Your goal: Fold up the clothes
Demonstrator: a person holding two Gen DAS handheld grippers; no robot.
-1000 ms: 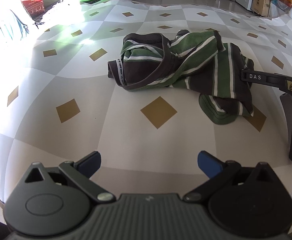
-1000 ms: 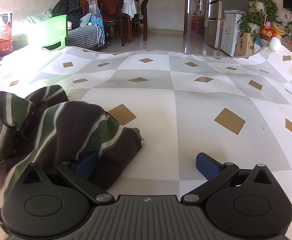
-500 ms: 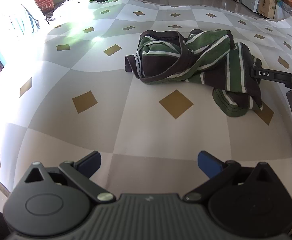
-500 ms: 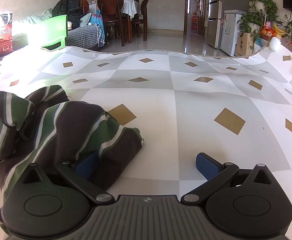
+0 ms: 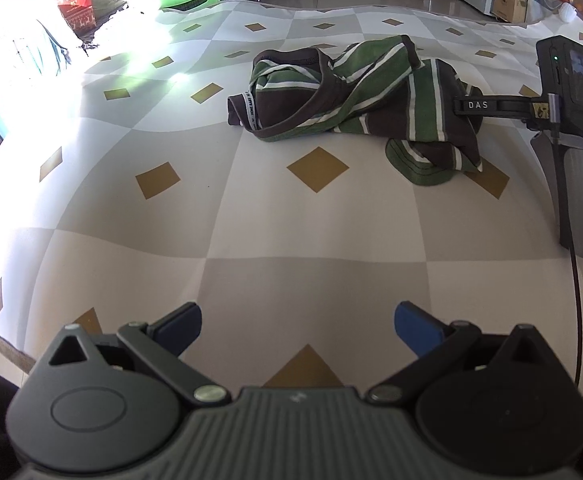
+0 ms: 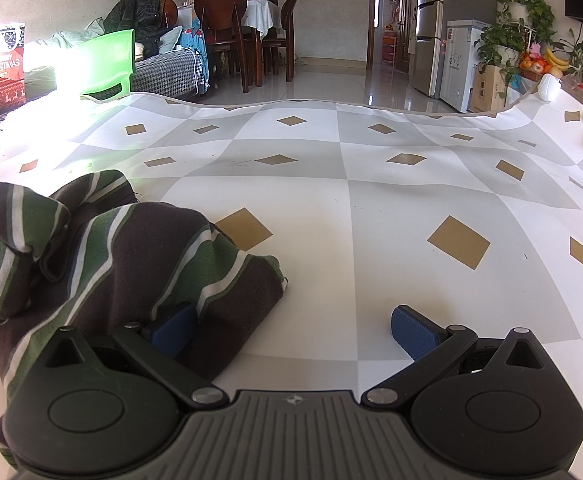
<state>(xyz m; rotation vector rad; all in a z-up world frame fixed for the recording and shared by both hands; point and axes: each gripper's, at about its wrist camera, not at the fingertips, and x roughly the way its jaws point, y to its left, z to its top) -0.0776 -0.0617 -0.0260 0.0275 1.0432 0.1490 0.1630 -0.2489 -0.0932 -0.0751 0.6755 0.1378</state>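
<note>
Now crumpled green-and-brown striped knit garment centre frame, unfolded; left gripper wide open, empty; right gripper spread, left finger against cloth, nothing pinched. Next: grasp edge, spread flat.

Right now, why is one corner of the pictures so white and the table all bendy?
In the left wrist view, sunlight blows out the top-left of the checked tablecloth, hiding its pattern; the fisheye lens bulges the cloth's straight lines. In the right wrist view, glare washes out the left edge beside the green chair, while the striped shirt stays sharp.
</note>
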